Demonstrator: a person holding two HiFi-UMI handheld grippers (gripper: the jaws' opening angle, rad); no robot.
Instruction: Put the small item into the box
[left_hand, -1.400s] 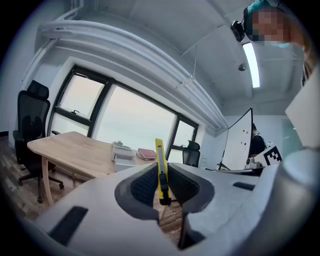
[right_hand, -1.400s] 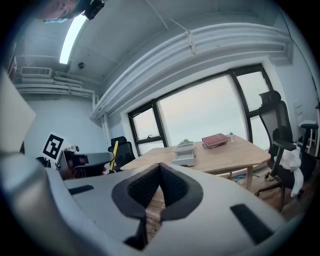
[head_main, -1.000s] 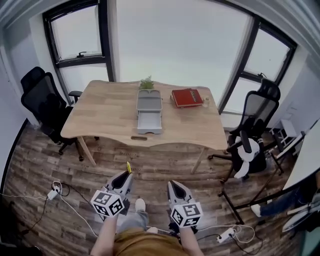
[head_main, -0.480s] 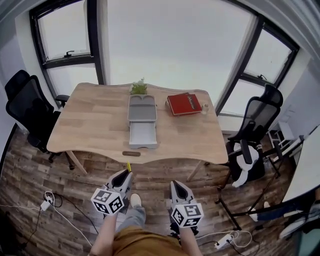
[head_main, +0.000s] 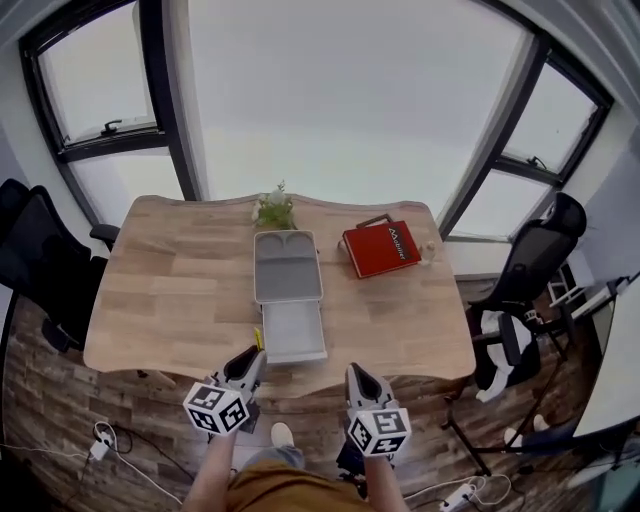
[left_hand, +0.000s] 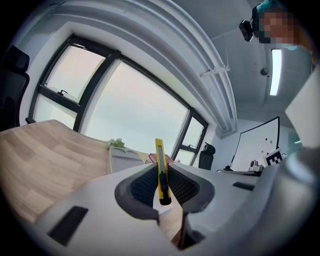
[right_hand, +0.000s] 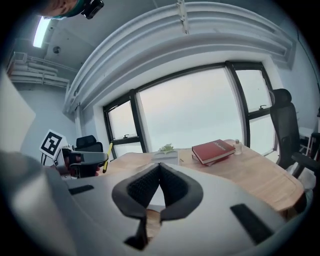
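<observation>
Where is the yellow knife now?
The yellow knife stands clamped in the left gripper, lower left in the head view, close to the gray box.

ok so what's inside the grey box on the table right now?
In the head view the grey box lies open and its tray looks bare. The yellow cutter held in the left gripper may hide a sliver at the near-left edge.
</observation>
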